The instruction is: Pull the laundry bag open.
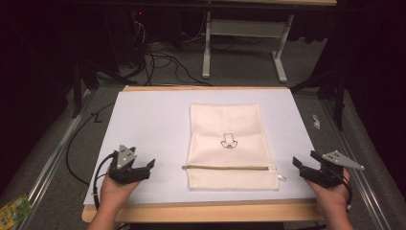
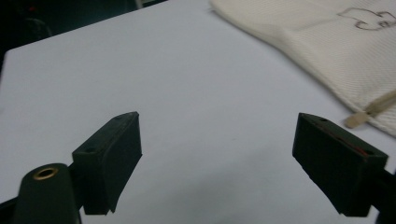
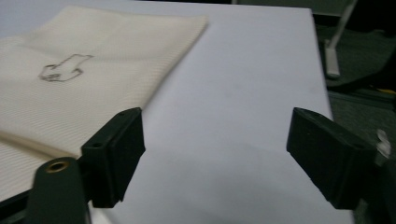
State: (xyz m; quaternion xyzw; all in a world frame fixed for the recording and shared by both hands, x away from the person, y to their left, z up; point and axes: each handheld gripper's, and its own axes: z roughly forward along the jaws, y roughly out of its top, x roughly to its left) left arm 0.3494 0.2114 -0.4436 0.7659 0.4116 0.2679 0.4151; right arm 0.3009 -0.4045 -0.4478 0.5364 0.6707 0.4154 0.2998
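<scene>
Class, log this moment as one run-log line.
left tool: open, empty | right tool: open, empty | zippered cloth bag: flat between them, untouched

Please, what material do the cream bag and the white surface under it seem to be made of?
The cream bag looks like a woven or mesh fabric with a matte finish: the left gripper view shows a fine ribbed weave, and a zipper runs across it. The white surface looks like smooth matte paper or plastic sheet, plain and flat; which one cannot be told.

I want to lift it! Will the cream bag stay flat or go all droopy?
Probably droopy: the cream bag looks like thin woven mesh lying flat with a soft fold. It seems empty, so likely light. One tool pinching a corner would probably let the rest hang down.
</scene>
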